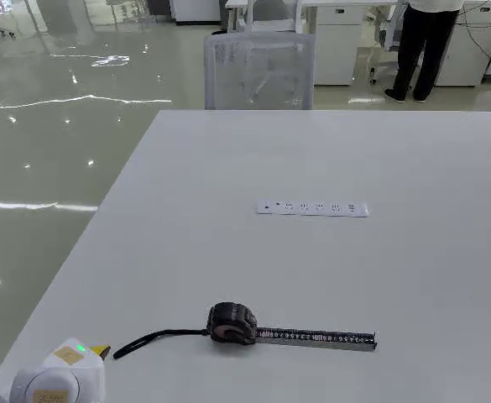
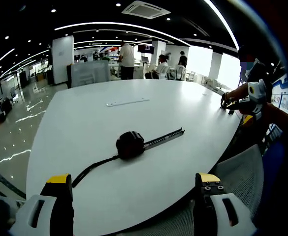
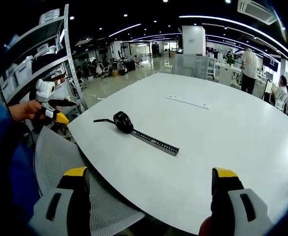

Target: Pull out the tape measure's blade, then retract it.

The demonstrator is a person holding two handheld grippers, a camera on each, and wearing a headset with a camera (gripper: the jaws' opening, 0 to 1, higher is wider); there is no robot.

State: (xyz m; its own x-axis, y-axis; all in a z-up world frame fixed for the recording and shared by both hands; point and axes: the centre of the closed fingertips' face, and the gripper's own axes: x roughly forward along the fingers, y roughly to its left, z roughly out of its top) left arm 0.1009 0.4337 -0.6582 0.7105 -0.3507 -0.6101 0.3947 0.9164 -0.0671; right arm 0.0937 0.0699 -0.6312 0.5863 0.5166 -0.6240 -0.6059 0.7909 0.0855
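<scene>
Yellow-tipped jaws of the left gripper (image 2: 134,179) rise wide apart in the foreground of the left gripper view, released and with nothing between them. The right gripper (image 3: 151,173) stands likewise in its own view, jaws spread and empty. Both are held at the near edge of the white table (image 1: 312,151), well apart from the work. Ahead of the left gripper, on the tabletop and roughly in line with the gap between its jaws, lies the black tape measure (image 1: 232,323), touched by neither tool. Its blade (image 1: 316,338) is drawn out partway and rests flat on the table, running from the case off to the left gripper's right, toward the right gripper's side. Its wrist strap (image 1: 157,340) trails from the opposite side of the case, back toward the left gripper. Seen from the right gripper, the case sits ahead and to the left, with the blade's free end the nearer part. Beyond the tape measure, farther from both grippers, a white power strip (image 1: 312,208) lies flat at mid-table. Past the far edge are a mesh chair (image 1: 259,71) and a person (image 1: 425,42) standing on a glossy floor (image 1: 60,126).
</scene>
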